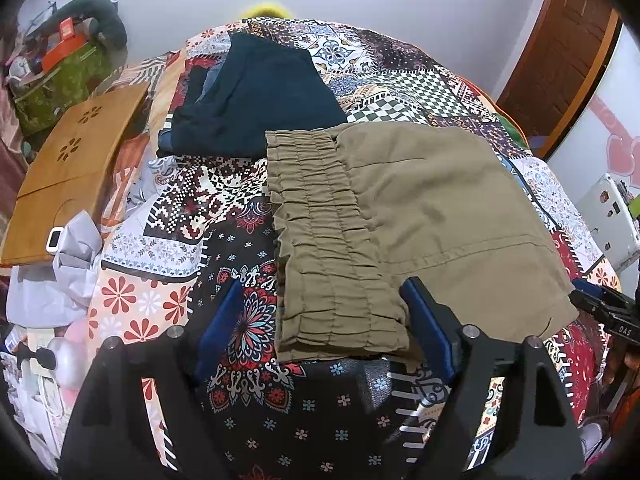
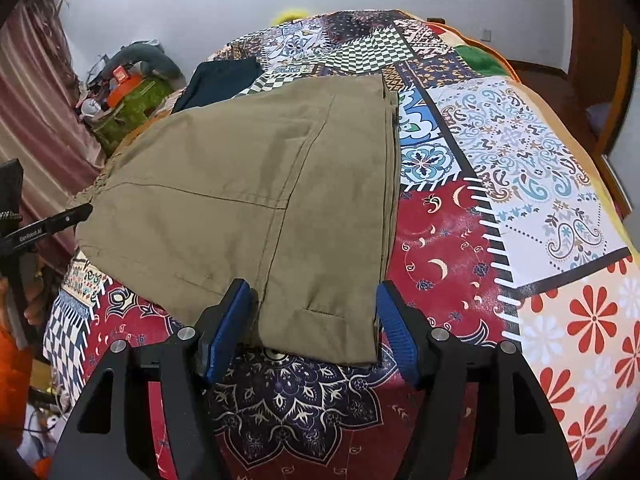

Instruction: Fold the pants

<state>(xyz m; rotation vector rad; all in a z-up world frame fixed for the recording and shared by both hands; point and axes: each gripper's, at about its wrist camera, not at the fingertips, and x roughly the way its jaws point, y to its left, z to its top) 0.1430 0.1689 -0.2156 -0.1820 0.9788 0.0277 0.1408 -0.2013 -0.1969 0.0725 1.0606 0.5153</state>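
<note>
**Khaki pants folded flat on the patchwork bed, both claws spread and empty**

Your khaki pants (image 1: 400, 216) lie folded in a compact rectangle on the patchwork bedspread (image 1: 224, 208), with the gathered elastic waistband (image 1: 320, 240) along the pants' left edge in the left wrist view. From the right wrist view you see the smooth side of the fabric, with a stitched pocket seam (image 2: 224, 194) and stacked layers along the far right edge.

Your left gripper (image 1: 324, 320) is spread wide, its blue pads either side of the near waistband corner, holding nothing. Your right gripper (image 2: 314, 316) is likewise wide apart, straddling the near corner of the pants without clamping them.

The right tool, seen at the edge of the left wrist view, carries white letters that read "DAS" (image 1: 624, 330). The left tool, in the right wrist view, is printed "GenRobot.AI" (image 2: 36, 234), as far as the small type lets you tell.

Behind the khaki pair sits a folded dark navy garment (image 1: 256, 100). A wooden lap tray (image 1: 76, 160) with flower cut-outs rests at the bed's left side, near crumpled pale paper (image 1: 68, 272). Beyond it, a green box (image 1: 60, 80) holds clutter, including orange cartons. The walls are pale, with a brown wooden door (image 1: 560, 52) on the right and a pink curtain (image 2: 36, 120) on the left.
</note>
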